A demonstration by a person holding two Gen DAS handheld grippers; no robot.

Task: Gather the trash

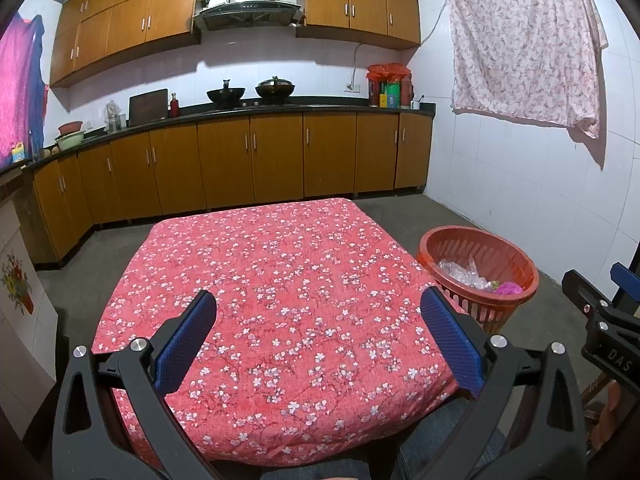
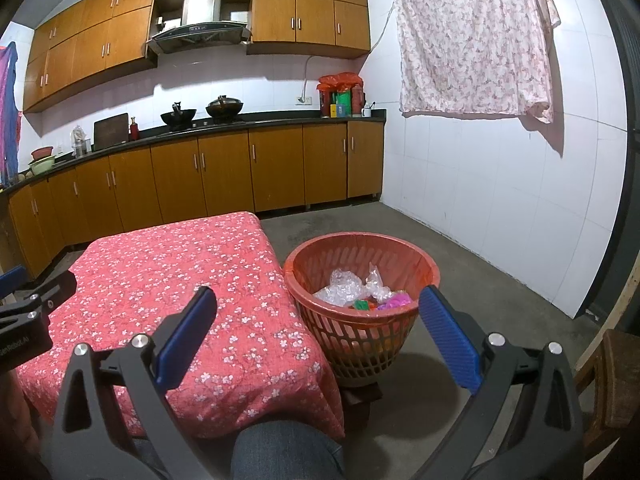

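An orange slatted basket [image 2: 360, 332] stands on the floor at the table's right side, also in the left wrist view as the basket [image 1: 452, 246]. Inside lie crumpled clear plastic [image 2: 346, 290], a pink scrap [image 2: 396, 300] and a green scrap [image 2: 362, 304]. My left gripper [image 1: 320, 310] hangs open over the near part of the table with the red flowered cloth [image 1: 280, 300], nothing between its blue pads. My right gripper [image 2: 318, 308] is open too, held above the table's right edge and the basket's near rim. No loose trash shows on the cloth.
Brown kitchen cabinets [image 1: 248, 160] and a dark counter with two woks run along the far wall. A flowered sheet [image 2: 476, 36] hangs on the white tiled wall at right. A person's knee in jeans [image 2: 280, 452] sits under the table's near edge. A wooden chair [image 2: 608, 380] stands at right.
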